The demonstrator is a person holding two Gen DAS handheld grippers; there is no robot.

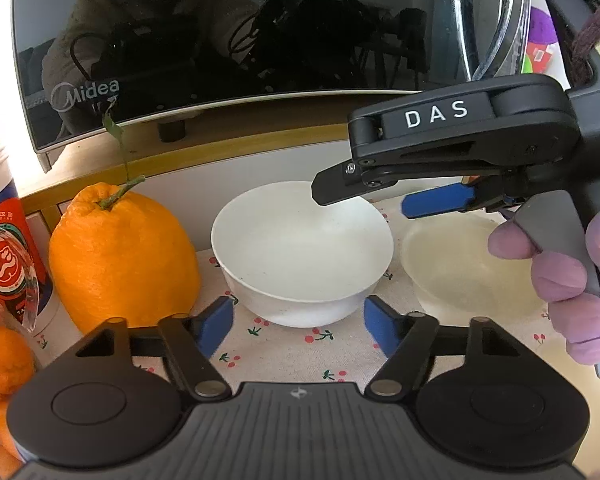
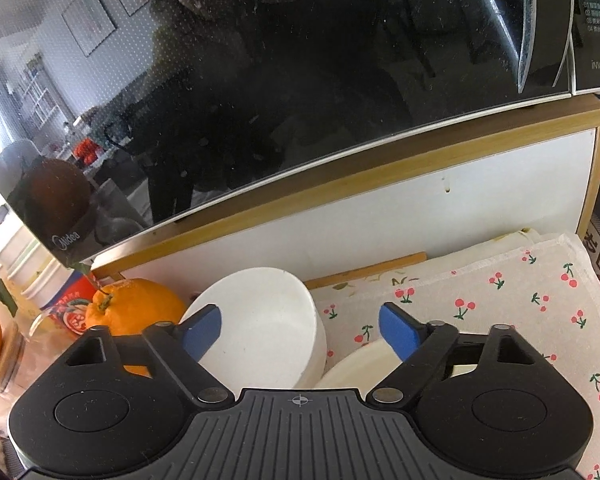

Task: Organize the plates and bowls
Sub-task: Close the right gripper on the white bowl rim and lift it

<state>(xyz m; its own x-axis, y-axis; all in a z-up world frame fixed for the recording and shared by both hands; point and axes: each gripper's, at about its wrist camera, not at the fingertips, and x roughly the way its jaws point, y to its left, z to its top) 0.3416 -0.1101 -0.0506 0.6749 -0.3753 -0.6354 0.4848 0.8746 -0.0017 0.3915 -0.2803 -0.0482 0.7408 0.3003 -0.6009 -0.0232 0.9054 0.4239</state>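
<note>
Here the left gripper stands with its blue pads apart, and the white bowl sits just ahead of them, its base between the two tips but touched by neither. Left of the fingers lies a large orange, pebbled skin, stalk and leaf on. The bowl is matte, round, smooth-walled. Right of it rests a shallow pale plate (glossy, slightly translucent). The right gripper reaches in above that plate, jaws parted, gripping nothing; from its own camera the left pad lies over the bowl's rim and the right pad over the plate's edge, contact unclear. A cherry-print cloth, coarse weave, lies beneath.
</note>
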